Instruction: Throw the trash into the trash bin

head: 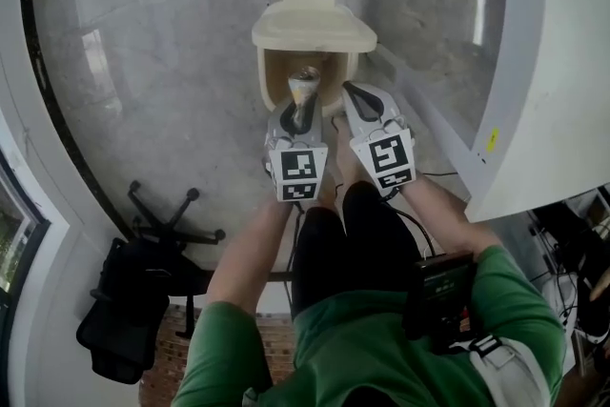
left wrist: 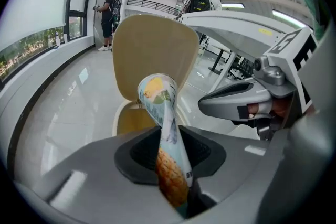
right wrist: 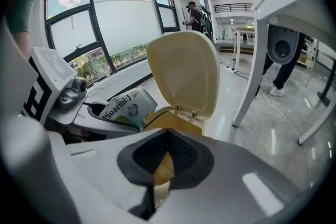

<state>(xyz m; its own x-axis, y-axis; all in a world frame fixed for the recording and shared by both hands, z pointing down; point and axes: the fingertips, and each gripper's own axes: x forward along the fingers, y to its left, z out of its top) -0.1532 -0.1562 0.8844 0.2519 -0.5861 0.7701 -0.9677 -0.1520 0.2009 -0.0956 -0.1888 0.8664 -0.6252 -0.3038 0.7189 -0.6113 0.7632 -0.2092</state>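
Note:
A cream trash bin point(head: 307, 71) stands on the grey floor with its lid point(head: 315, 26) swung up and back. My left gripper point(head: 301, 110) is shut on a crumpled printed wrapper point(head: 305, 87), which sticks out past the jaws right over the bin's mouth. In the left gripper view the wrapper point(left wrist: 157, 94) rises between the pads in front of the raised lid point(left wrist: 155, 55). My right gripper point(head: 362, 100) hovers just to the right, beside the bin's rim, shut with nothing in it. The right gripper view shows the bin point(right wrist: 173, 118) close ahead and the wrapper point(right wrist: 123, 107) at its left.
A white desk point(head: 543, 62) runs along the right, its leg point(right wrist: 252, 81) close to the bin. A black office chair point(head: 143, 291) stands at the lower left by the window wall. Two people point(left wrist: 108, 10) stand far off.

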